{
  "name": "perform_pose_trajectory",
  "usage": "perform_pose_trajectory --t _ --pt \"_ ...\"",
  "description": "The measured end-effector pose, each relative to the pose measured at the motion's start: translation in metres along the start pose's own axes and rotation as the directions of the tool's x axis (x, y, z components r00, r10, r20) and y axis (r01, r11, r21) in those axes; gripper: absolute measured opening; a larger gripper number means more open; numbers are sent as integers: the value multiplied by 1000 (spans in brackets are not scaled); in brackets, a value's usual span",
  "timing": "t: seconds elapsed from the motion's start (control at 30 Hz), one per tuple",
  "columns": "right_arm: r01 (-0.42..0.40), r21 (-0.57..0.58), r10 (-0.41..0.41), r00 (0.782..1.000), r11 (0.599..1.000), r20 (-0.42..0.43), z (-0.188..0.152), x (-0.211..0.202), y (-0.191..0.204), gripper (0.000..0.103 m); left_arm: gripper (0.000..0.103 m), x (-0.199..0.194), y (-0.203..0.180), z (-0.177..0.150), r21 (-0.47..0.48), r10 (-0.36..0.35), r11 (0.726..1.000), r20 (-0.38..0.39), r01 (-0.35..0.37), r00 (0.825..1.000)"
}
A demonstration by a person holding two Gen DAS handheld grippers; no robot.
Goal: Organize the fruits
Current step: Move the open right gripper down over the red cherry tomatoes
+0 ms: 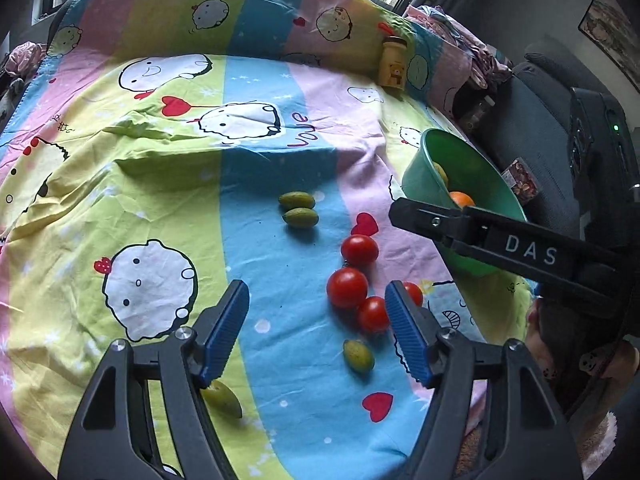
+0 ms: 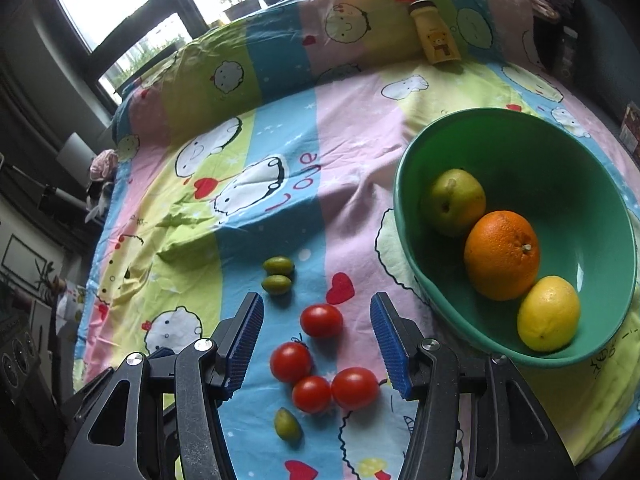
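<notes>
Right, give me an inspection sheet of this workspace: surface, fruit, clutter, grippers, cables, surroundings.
Surface: cartoon-print sheet, striped, wrinkled.
Job's things: green bowl holds a pear, an orange and a lemon. Four tomatoes lie loose on the sheet; two small green fruits lie side by side beyond them, one nearer, another by the left gripper's finger.
Clutter: yellow bear-print bottle at the pillow.
Grippers: left gripper open, empty; right gripper open, empty, above the tomatoes.
Cables: nothing seen.
Surroundings: windows behind the bed.
</notes>
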State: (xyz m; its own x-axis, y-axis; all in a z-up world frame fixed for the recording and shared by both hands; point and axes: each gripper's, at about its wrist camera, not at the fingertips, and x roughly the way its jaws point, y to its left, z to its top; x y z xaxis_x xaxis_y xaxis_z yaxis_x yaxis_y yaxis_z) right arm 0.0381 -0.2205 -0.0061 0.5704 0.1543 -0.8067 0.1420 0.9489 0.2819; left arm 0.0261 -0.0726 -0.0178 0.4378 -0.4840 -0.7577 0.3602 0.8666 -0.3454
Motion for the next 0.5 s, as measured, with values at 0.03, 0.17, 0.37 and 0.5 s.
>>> perform_pose_trajectory --t 0.03,0.17,0.37,0.5 --pt "1 -10 -1 1000 1000 -8 -1 3 3 57 69 2 0 0 -4 -10 1000 -5 10 1000" --pt "-29 -13 28 997 999 -66 -3 21 7 57 65 17 -4 -1 -15 -37 999 -47 36 998" --pt "-3 1 3 994 1000 -111 -4 41 4 57 56 36 -6 -2 -53 -75 996 -102 70 992" --pt "-23 19 25 994 1000 -110 -3 44 -2 56 52 40 -7 -2 -70 -97 993 -109 90 989"
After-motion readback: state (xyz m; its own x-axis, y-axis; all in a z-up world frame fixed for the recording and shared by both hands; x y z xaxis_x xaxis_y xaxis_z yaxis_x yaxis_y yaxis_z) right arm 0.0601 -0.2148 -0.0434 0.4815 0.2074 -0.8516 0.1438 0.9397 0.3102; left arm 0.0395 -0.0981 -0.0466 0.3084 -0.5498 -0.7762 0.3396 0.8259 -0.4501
